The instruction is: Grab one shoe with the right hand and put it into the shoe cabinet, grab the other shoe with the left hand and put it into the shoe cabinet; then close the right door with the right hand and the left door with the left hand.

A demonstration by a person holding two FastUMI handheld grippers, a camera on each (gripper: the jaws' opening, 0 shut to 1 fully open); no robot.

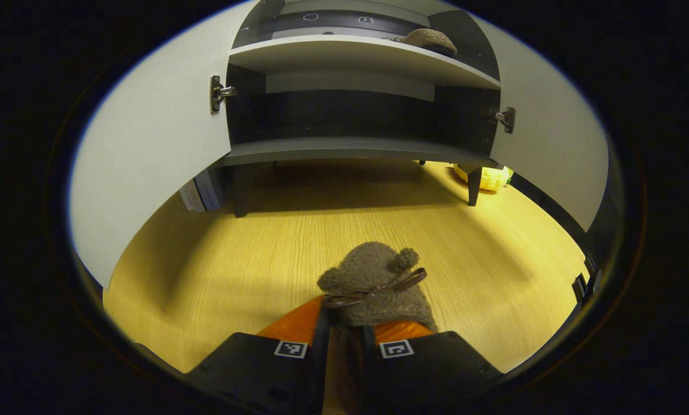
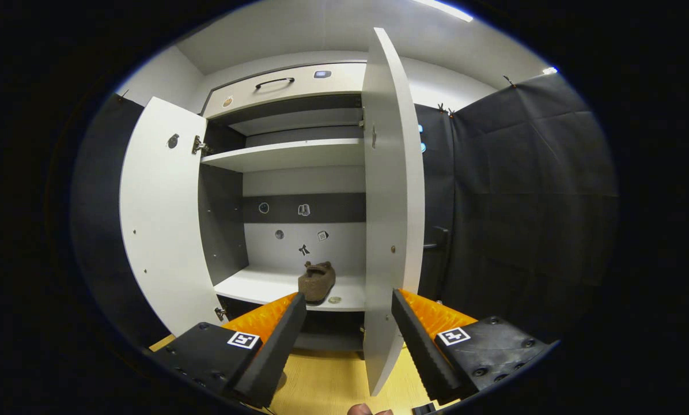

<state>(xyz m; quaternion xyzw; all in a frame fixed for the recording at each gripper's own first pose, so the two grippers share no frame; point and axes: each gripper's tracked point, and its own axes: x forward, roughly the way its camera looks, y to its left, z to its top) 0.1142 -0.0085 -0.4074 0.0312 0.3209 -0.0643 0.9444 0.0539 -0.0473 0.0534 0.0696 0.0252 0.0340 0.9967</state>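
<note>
A brown fuzzy shoe (image 1: pixel 373 282) with a dark bow points away from me over the wooden floor (image 1: pixel 252 248). My left gripper (image 1: pixel 344 324) is shut on its heel end. Ahead stands the shoe cabinet (image 1: pixel 350 148), both doors swung open. The other brown shoe (image 1: pixel 432 40) lies on an upper shelf; in the right gripper view that shoe (image 2: pixel 317 280) rests on the white shelf (image 2: pixel 252 285). My right gripper (image 2: pixel 349 297) is open, and the edge of the right door (image 2: pixel 387 202) stands between its fingers, apart from both.
The left door (image 1: pixel 160 161) and right door (image 1: pixel 552 150) flank the opening. A yellow object (image 1: pixel 485 177) lies under the cabinet's right leg, and flat items (image 1: pixel 200 193) lean at its left. A drawer (image 2: pixel 275 83) tops the cabinet.
</note>
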